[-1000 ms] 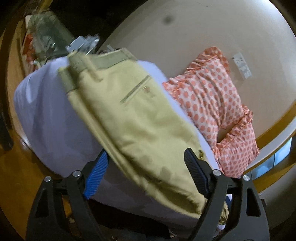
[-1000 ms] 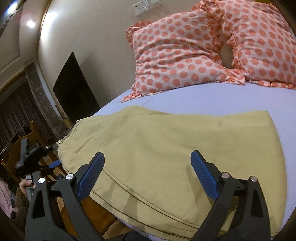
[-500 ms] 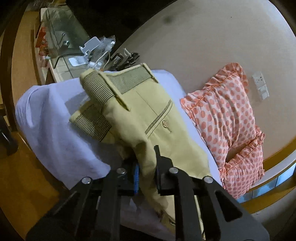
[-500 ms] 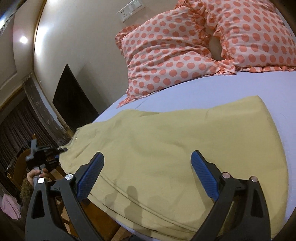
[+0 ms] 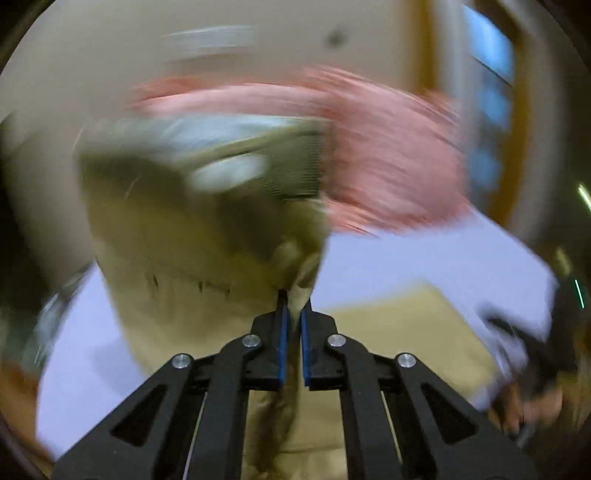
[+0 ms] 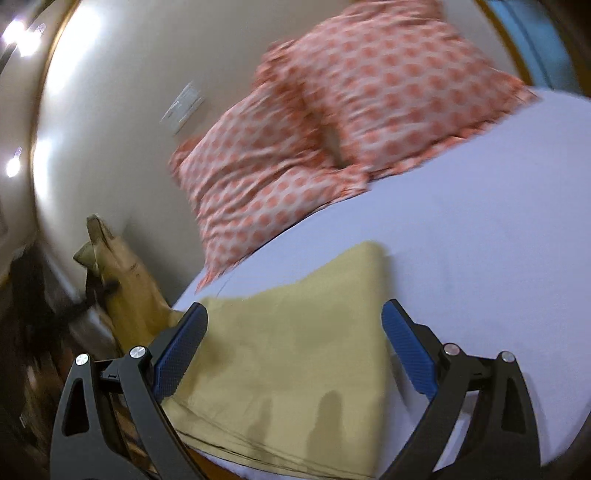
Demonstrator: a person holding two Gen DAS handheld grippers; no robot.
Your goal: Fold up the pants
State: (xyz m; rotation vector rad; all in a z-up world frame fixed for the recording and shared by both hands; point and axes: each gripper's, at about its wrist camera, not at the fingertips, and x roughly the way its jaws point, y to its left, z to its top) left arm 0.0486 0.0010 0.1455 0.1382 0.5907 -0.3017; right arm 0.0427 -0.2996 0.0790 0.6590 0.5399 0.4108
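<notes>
A bed covered by a smooth pale lavender sheet [image 6: 480, 229] stands against a plain cream wall [image 6: 122, 92], with two frilled white pillows dotted in orange [image 6: 332, 122] propped at its head. A white switch plate [image 6: 183, 107] is fixed to that wall, bright ceiling lamps [image 6: 16, 33] glare at the upper left, and a wood-framed window [image 5: 491, 74] shows blue, blurred.

The khaki-yellow cotton pants [image 6: 295, 354] lie partly flat on the lavender-sheeted bed [image 6: 480, 258], their leg portion spread smooth near the bed's front edge, with stitched hems at that edge. The waist end [image 5: 207, 236] is lifted off the bed and hangs bunched in the air, with the striped inner waistband [image 5: 291, 166] turned outward at its top. Blur hides finer detail.
</notes>
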